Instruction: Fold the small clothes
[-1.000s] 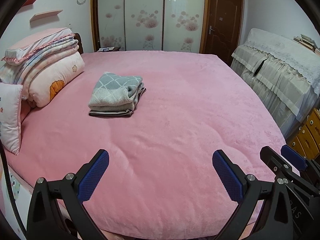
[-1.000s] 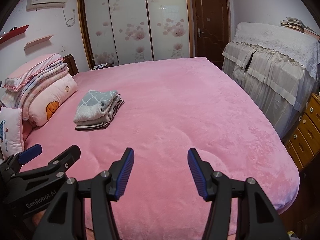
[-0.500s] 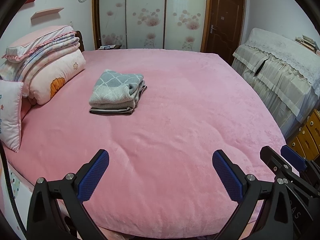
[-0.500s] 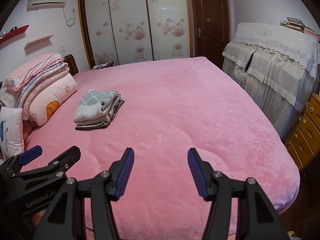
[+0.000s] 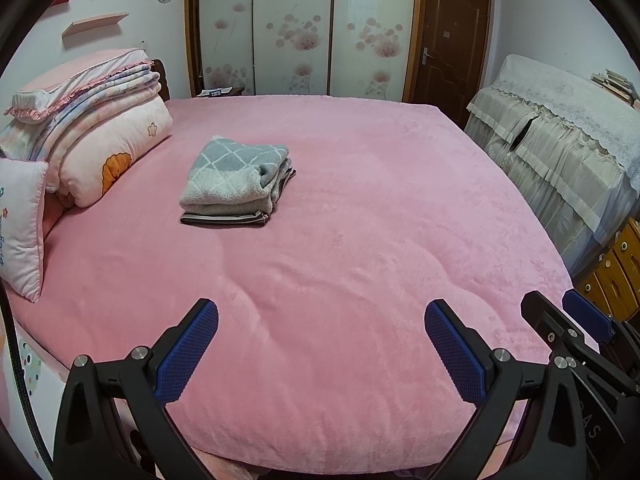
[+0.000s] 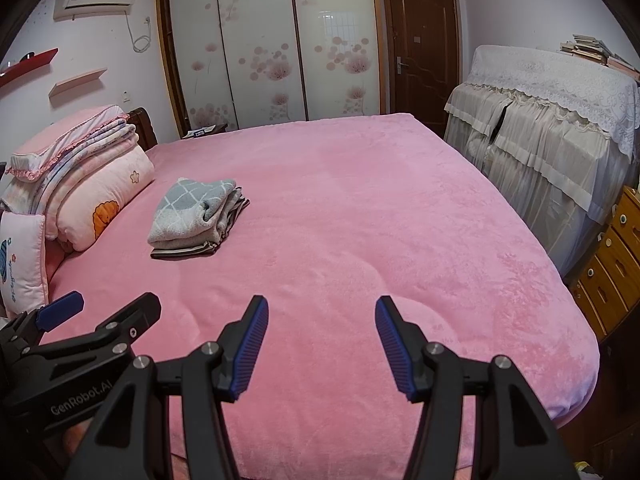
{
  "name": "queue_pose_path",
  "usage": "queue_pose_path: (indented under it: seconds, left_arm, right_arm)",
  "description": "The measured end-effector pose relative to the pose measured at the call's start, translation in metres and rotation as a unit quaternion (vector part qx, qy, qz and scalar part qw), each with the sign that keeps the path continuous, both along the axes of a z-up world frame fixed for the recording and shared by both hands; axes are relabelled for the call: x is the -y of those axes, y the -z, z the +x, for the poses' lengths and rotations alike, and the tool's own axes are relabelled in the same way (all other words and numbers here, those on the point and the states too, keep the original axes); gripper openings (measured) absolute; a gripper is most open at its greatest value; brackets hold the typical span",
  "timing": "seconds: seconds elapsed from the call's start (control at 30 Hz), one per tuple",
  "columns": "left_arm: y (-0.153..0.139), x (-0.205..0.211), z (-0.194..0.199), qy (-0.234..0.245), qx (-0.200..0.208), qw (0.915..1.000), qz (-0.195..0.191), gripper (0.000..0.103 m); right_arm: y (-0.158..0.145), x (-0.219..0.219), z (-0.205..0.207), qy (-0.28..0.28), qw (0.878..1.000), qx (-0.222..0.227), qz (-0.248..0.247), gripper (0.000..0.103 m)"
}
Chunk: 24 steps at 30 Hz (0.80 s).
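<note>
A small stack of folded clothes [image 5: 236, 182], grey diamond-patterned knit on top and a dark striped piece at the bottom, lies on the pink bedspread [image 5: 340, 264] toward the head of the bed; the same stack of folded clothes [image 6: 196, 218] shows in the right wrist view on the bedspread [image 6: 352, 248]. My left gripper [image 5: 322, 320] hovers over the near edge of the bed, jaws wide apart and empty. Beside it on the right, my right gripper [image 6: 322, 316] is open too, with nothing between its blue pads. Both are well short of the stack.
Folded quilts and pillows [image 5: 92, 140] are piled at the left by the headboard. A cloth-draped cabinet [image 5: 560, 148] and wooden drawers [image 5: 616, 272] stand along the bed's right side. Sliding wardrobe doors [image 5: 300, 28] and a brown door [image 5: 452, 44] lie behind.
</note>
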<state>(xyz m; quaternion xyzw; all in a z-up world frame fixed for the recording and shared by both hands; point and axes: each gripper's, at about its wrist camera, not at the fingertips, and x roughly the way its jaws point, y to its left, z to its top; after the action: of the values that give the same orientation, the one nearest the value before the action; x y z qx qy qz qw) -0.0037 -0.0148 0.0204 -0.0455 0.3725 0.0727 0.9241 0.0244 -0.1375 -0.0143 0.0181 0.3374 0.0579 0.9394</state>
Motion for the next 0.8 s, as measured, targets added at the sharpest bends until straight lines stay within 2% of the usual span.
queue_pose_path:
  seconds: [0.8]
  left_arm:
    - [-0.0013,-0.0031,0.0038,-0.003,-0.009,0.9999,0.006,0.102]
  right_arm:
    - [0.0020,-0.0004,-0.0009,0.000,1.000,0.002,-0.002,0.056]
